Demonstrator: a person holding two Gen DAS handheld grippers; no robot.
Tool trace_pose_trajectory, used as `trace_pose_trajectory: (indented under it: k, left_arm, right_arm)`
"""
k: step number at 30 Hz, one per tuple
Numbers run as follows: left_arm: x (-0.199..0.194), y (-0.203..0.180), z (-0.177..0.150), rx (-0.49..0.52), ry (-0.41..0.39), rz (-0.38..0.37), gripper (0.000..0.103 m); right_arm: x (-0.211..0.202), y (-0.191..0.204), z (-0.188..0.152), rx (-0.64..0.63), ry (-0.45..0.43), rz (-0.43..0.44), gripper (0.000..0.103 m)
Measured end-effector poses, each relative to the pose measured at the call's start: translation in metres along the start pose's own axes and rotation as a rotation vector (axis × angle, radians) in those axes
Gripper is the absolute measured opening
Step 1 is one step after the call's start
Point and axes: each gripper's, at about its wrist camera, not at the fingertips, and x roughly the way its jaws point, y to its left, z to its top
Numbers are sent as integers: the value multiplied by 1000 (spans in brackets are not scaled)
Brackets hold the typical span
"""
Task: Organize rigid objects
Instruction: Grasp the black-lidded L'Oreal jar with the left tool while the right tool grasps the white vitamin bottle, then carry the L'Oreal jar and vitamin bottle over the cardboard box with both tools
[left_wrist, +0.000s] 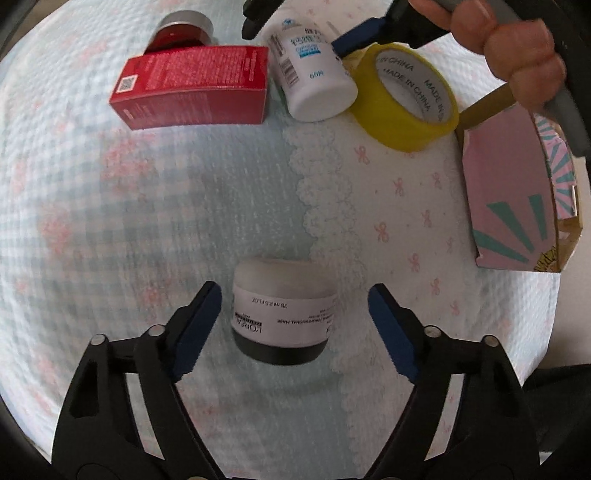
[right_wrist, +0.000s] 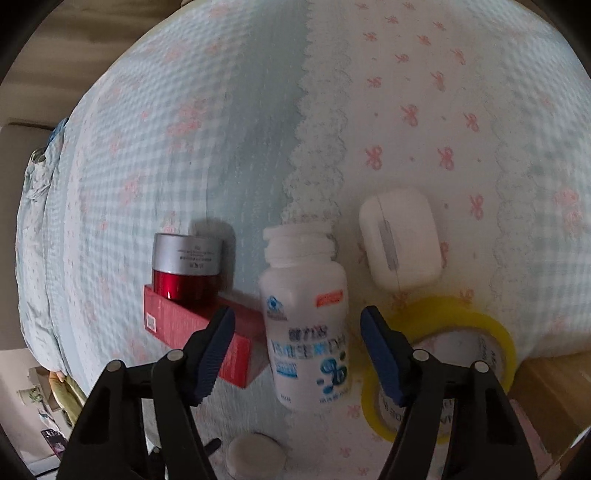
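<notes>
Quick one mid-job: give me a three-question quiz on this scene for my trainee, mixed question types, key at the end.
1. True or false: the left gripper is shut on the white jar.
2. What lies between the open fingers of the right gripper? A) yellow tape B) white bottle C) earbud case
3. Fill in: the red jar stands right behind the red ____.

Key:
1. False; its fingers are open on either side of the jar.
2. B, the white bottle; the yellow tape and earbud case lie to its right.
3. box.
</notes>
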Motion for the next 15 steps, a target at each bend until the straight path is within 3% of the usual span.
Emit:
trace_pose_trajectory:
  k: [2,6,15]
  left_arm:
    - [5,0,-1,-8,-1,2,68]
    - [12,-1,-2,-7,4,27,56]
    - [9,9,-8,-14,-6,2,55]
  right_arm:
    - [6,1,3,3,17,-9,56]
    - [21,-1,5,12,41,-36,50]
    - [27,4,4,-6,13,-62,47]
